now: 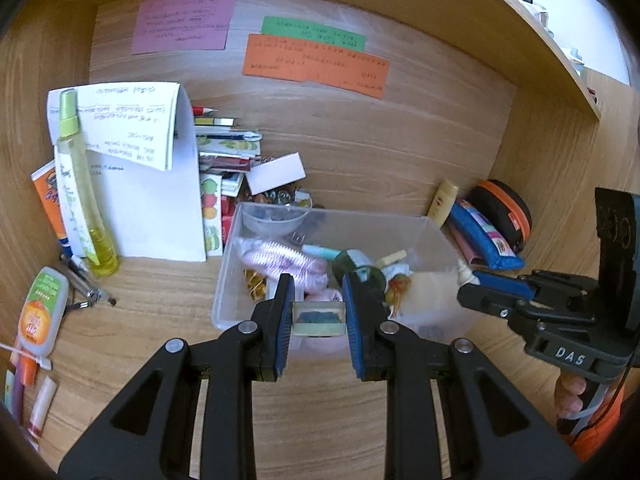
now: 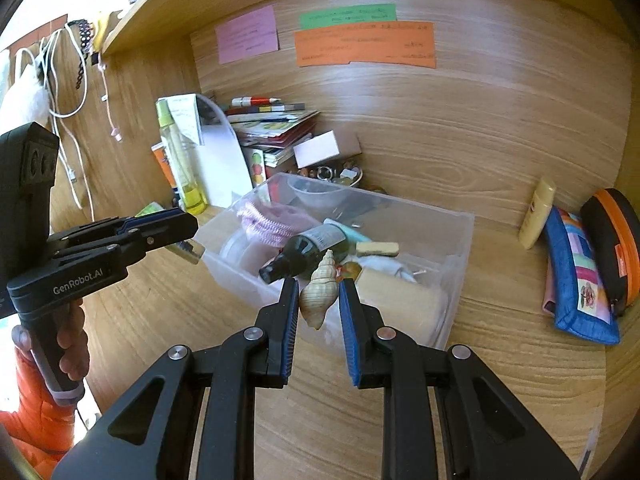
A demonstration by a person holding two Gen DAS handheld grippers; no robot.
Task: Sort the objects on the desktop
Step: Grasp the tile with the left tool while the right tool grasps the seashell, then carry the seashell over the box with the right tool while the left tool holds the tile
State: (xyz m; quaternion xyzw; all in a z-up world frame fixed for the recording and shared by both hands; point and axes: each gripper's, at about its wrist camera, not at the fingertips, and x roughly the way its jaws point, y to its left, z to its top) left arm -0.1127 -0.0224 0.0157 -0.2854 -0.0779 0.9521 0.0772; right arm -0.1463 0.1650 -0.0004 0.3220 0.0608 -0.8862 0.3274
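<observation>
Two grippers: both are loaded, each raised above the near edge of the clear plastic storage bin [image 1: 434,240] at frame centre.
Left gripper [image 1: 319,312]: its jaws are clamped on a small square transparent case with a blue-green filling [image 1: 319,317], seen at the centre of the left wrist view.
Right gripper [image 2: 319,306]: its jaws are closed on a cream spiral seashell [image 2: 316,292], spire upward, at the centre of the right wrist view.
Bin contents: a dark green glass bottle [image 2: 308,250], a pink ribbed bundle [image 2: 272,220] and other small items are left inside.
Step in hand: two picked items are judged to be in transit out of the bin.
Next move: a destination on the wooden desk surface [image 2: 500,360] is needed for each item, and the grips must be kept firm until placement, since the shell is smooth and tapered.
</observation>
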